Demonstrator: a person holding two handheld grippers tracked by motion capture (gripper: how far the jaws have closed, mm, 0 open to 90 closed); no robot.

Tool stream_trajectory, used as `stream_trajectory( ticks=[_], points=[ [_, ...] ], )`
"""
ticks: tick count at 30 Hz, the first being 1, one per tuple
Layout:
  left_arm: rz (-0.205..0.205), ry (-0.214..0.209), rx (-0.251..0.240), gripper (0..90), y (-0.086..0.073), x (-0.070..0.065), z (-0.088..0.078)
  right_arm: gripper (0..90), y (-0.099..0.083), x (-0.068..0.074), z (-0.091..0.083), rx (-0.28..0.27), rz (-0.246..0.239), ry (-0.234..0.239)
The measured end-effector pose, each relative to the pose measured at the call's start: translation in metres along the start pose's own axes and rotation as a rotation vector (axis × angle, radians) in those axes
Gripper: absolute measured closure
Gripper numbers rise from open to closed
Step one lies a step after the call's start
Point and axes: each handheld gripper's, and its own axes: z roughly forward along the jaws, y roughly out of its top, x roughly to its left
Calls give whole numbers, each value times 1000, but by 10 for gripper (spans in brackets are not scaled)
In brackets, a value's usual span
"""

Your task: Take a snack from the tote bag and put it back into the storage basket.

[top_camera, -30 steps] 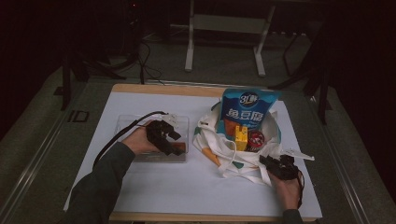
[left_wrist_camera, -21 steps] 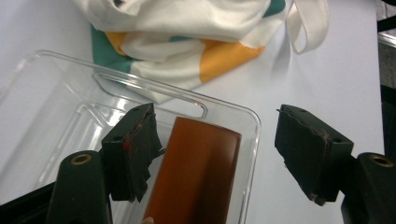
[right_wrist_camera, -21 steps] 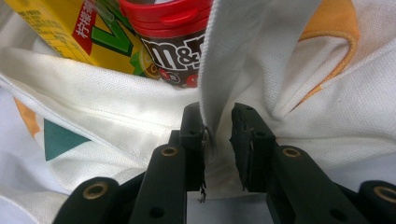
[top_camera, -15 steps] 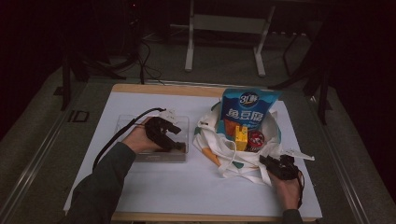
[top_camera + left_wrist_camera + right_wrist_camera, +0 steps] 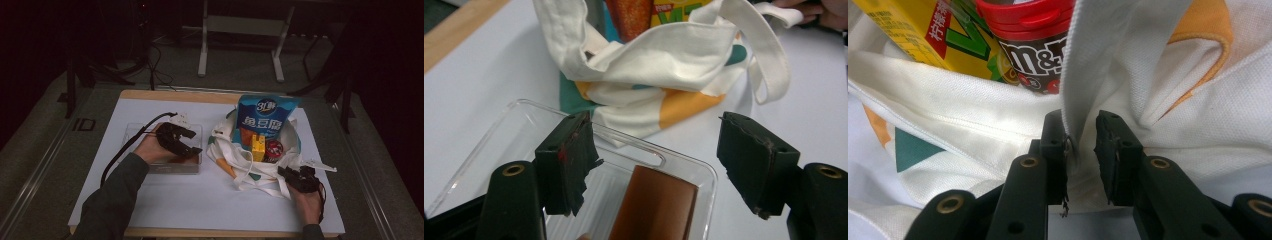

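A dark room surrounds your white counter (image 5: 200, 200). In the high view, your left gripper (image 5: 180, 141) hangs over a clear tray (image 5: 131, 131) on the left half of the counter, and a tote bag (image 5: 235, 160) sits to the tray's right. A blue snack bag (image 5: 266, 122) stands upright out of the tote, with a yellow carton (image 5: 258, 146) and a red-lidded tub (image 5: 274, 149) in front of it. Your right gripper (image 5: 299, 179) sits at the tote's near right edge, touching the cloth.

In the left gripper view, your left jaws stand wide apart with nothing between them. The tray (image 5: 514, 125) lies just below and ahead of them, and a brown packet (image 5: 656, 205) rests inside it, low in the gap between the jaws and not touched by either one. The tote (image 5: 664, 65) lies beyond the tray's far rim.

In the right gripper view, your right jaws are nearly closed on a fold of the tote (image 5: 1078, 65). The cloth runs down between them and lies against the left jaw; you cannot tell whether the right jaw presses it. The carton (image 5: 923, 30) and tub (image 5: 1033, 45) sit just beyond, inside the tote.
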Motion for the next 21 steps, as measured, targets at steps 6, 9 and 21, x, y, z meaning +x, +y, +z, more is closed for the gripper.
stream_trajectory(
  ticks=[6, 9, 21],
  points=[
    [-7, 18, -59, 316, 4, -3, -4, 742, 0, 0, 0, 1, 1, -1],
    [-8, 23, -94, 319, 7, -5, -8, 742, 0, 0, 0, 0, -2, -1],
    [-21, 41, -152, 324, 16, -7, -11, 742, 0, 0, 0, 0, -2, -2]
  ],
)
